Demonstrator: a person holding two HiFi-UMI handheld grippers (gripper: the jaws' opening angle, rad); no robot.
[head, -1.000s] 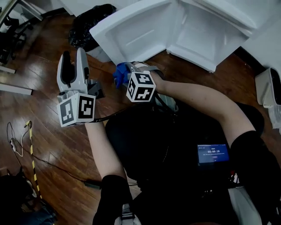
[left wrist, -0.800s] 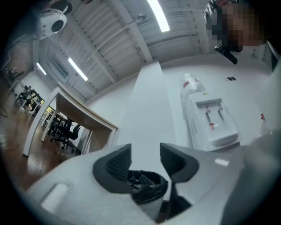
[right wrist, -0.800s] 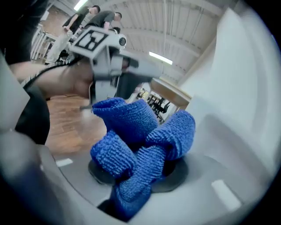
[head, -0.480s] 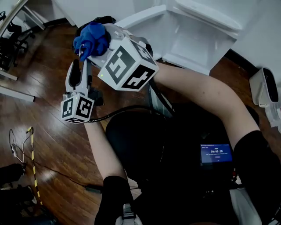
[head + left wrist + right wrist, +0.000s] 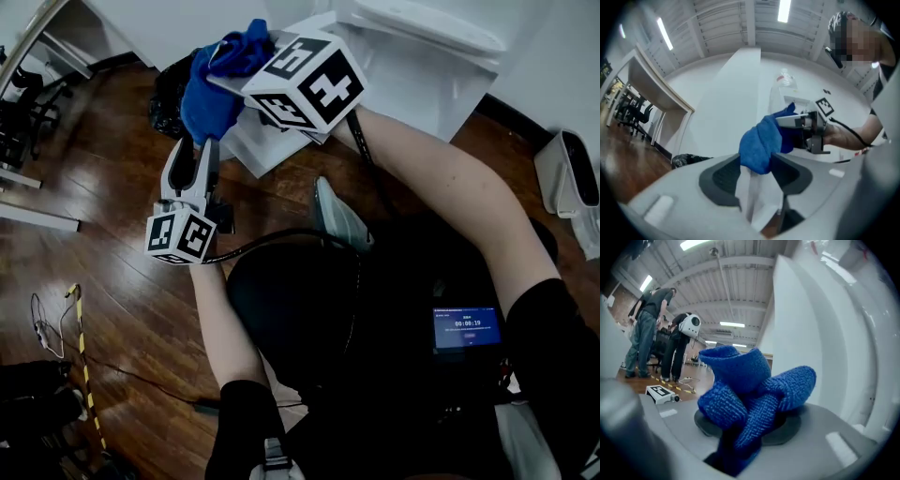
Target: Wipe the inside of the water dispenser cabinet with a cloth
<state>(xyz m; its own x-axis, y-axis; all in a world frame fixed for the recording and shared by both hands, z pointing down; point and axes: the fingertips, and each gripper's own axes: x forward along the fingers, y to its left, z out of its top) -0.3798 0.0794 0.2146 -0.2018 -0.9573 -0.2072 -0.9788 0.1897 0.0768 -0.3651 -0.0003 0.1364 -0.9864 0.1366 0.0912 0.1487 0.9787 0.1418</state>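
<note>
The right gripper's (image 5: 750, 427) jaws are clamped on a bunched blue cloth (image 5: 750, 385), which bulges out past the pads. The left gripper's (image 5: 757, 168) jaws stand partly apart and grip nothing. The cloth's hanging end dips to the gap at their tips, and I can't tell whether it touches them. In the head view the cloth sits at the top, left of centre, with the left gripper just below it, pointing up the frame. The open white water dispenser cabinet (image 5: 441, 80) fills the upper right, beyond both grippers. A black bag (image 5: 167, 89) lies at upper left on the dark wooden floor (image 5: 94, 262).
</note>
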